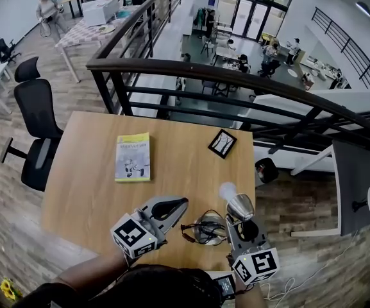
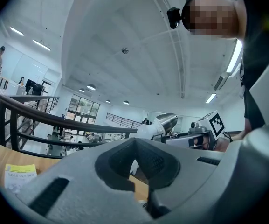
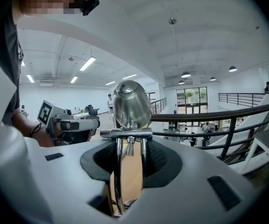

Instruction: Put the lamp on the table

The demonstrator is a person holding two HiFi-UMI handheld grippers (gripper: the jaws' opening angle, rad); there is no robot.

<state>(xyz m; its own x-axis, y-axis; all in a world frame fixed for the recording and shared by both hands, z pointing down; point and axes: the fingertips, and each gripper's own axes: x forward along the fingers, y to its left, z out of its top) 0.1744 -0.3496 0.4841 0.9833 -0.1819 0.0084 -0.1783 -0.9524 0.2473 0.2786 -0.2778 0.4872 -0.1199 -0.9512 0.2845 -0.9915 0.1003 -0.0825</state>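
The lamp has a chrome shade, a white bulb and thin chrome rods. Its round base and black cord are by the wooden table's near edge; I cannot tell whether the base rests on it. My right gripper is shut on the lamp's rods just below the shade. In the right gripper view the rods run between the pads of the right gripper, under the shade. My left gripper hovers left of the lamp, its tips together, holding nothing. The left gripper view shows the lamp beyond its tips.
A yellow-green book lies mid-table and a small black picture frame lies at the far right. A dark railing runs behind the table over a drop to a lower floor. A black office chair stands to the left.
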